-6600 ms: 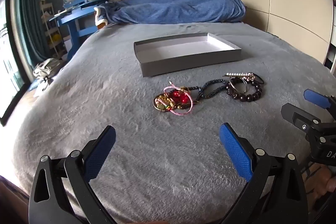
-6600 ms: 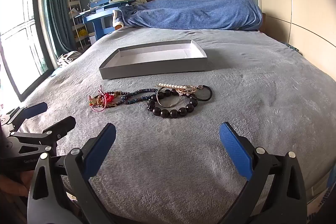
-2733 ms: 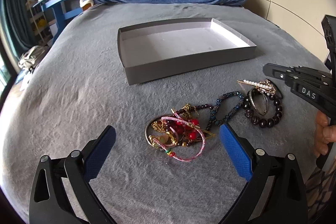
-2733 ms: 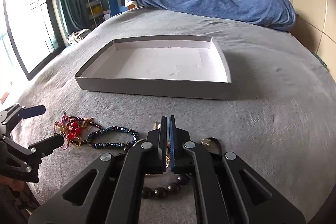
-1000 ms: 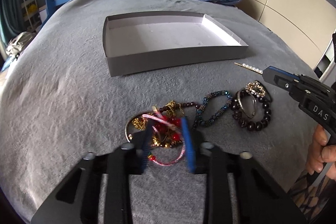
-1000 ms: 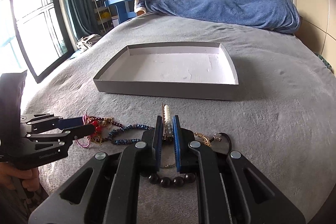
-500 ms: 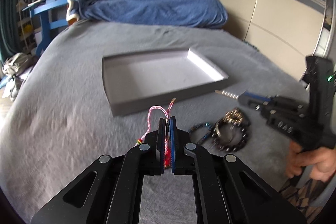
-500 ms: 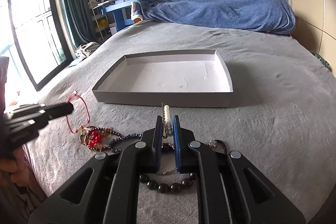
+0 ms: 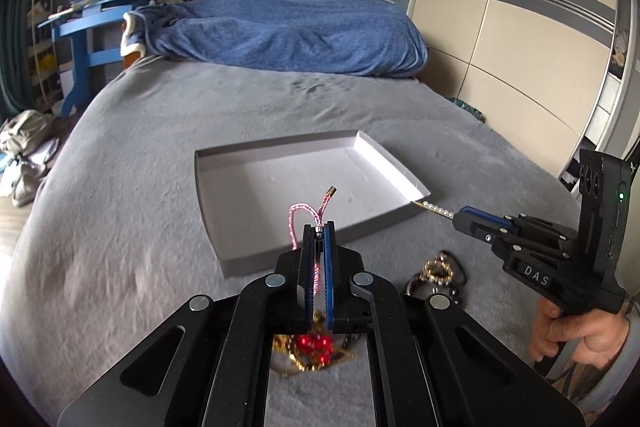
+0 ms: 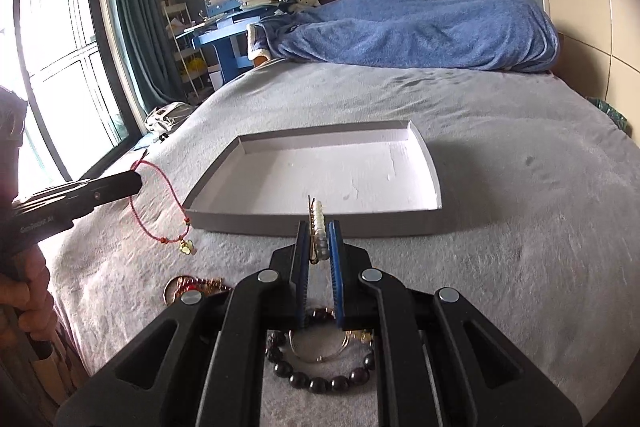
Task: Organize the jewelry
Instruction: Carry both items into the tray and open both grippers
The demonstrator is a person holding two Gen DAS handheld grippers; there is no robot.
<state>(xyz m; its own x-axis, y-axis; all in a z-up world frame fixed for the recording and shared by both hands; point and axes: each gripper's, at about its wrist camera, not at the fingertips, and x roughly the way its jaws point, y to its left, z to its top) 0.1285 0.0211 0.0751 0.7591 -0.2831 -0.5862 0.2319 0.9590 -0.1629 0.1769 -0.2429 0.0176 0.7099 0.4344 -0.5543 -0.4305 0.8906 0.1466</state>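
We have both grippers up off the bed now, each with a catch. The left gripper (image 9: 319,227) has its blue pads pressed together on a pink cord bracelet (image 9: 301,217), which loops up beyond the tips and, seen from the right wrist view, dangles below them with a small gold charm at its low end, clear of the blanket. The right gripper (image 10: 318,227) is clamped on a pearl hair clip (image 10: 318,223), its row of white pearls poking out past the fingertips toward the tray.

That grey tray (image 10: 312,217) sits on the grey blanket (image 10: 520,227) just beyond both tools, its white floor bare. We see the pearl clip's tip near the tray's near right corner in the left wrist view, whether touching it or not we cannot tell.

Below the grippers, the remaining jewelry lies on the blanket: a dark bead bracelet (image 10: 320,381) with a thin metal ring (image 10: 318,349) inside it under the right tool, and a tangle of red beads and gold chain (image 9: 316,351) under the left one. A hand (image 9: 576,335) grips the right tool's handle at the right edge. A blue duvet (image 9: 288,35) is heaped at the far end.
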